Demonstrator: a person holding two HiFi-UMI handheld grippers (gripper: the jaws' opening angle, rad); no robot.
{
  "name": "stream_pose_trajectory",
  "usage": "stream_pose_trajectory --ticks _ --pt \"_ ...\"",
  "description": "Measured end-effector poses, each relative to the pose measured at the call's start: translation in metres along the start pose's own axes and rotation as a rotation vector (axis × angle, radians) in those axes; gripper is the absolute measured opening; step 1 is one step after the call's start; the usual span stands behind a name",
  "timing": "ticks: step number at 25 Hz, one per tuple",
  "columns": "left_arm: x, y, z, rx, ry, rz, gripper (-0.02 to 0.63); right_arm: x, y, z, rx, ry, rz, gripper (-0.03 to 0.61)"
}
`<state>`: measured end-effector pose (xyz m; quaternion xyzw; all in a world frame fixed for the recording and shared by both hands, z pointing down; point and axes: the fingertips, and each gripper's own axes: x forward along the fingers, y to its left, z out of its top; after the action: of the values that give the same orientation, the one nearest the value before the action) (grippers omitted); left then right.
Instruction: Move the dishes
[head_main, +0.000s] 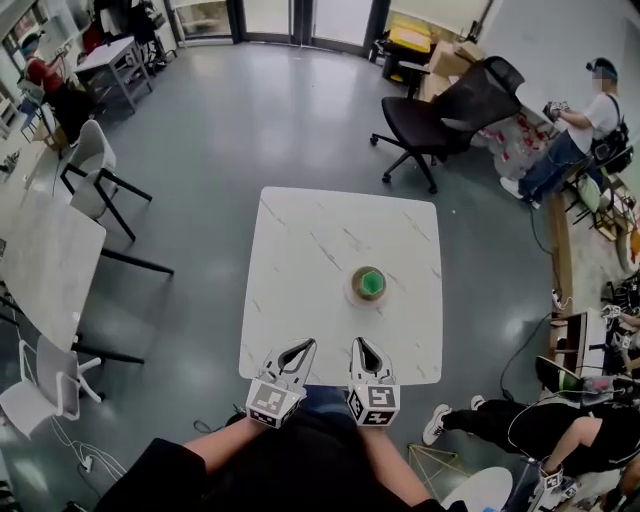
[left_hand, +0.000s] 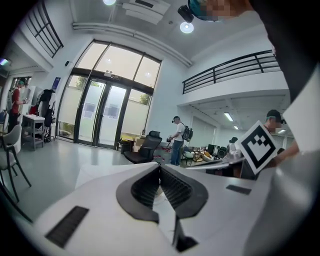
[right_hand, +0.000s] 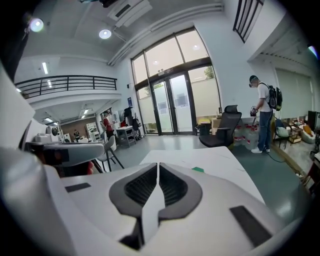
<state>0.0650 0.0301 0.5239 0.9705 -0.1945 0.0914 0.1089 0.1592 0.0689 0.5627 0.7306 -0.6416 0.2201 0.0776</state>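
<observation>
A small stack of dishes (head_main: 368, 285), a pale saucer with a green piece on top, sits right of centre on the white marble table (head_main: 300, 260). In the right gripper view only the green top (right_hand: 198, 169) shows past the jaws. My left gripper (head_main: 309, 345) and right gripper (head_main: 359, 344) hover side by side over the table's near edge, well short of the dishes. Both are shut with nothing between the jaws. The left gripper (left_hand: 160, 167) and right gripper (right_hand: 158, 165) each show jaw tips touching.
A black office chair (head_main: 450, 105) stands beyond the table's far right corner. White chairs (head_main: 92, 165) and another white table (head_main: 45, 265) are at the left. A person (head_main: 570, 135) stands at the far right, and someone's legs (head_main: 520, 420) lie near the table's right side.
</observation>
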Motion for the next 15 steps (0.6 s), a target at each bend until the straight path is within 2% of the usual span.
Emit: stream_pose_trajectory --ticks 9,12,15 --pt "0.078 0.021 0.009 0.004 0.045 0.06 0.017 0.076 -0.101 -0.013 0.032 0.099 0.0 0.023" --pt "0.089 0.034 0.007 -0.003 0.055 0.104 0.017 0.107 -0.138 -0.021 0.022 0.141 -0.024 0.089" --pt "0.091 0.046 0.007 -0.018 0.064 0.144 0.017 0.134 -0.17 -0.025 0.031 0.172 -0.072 0.091"
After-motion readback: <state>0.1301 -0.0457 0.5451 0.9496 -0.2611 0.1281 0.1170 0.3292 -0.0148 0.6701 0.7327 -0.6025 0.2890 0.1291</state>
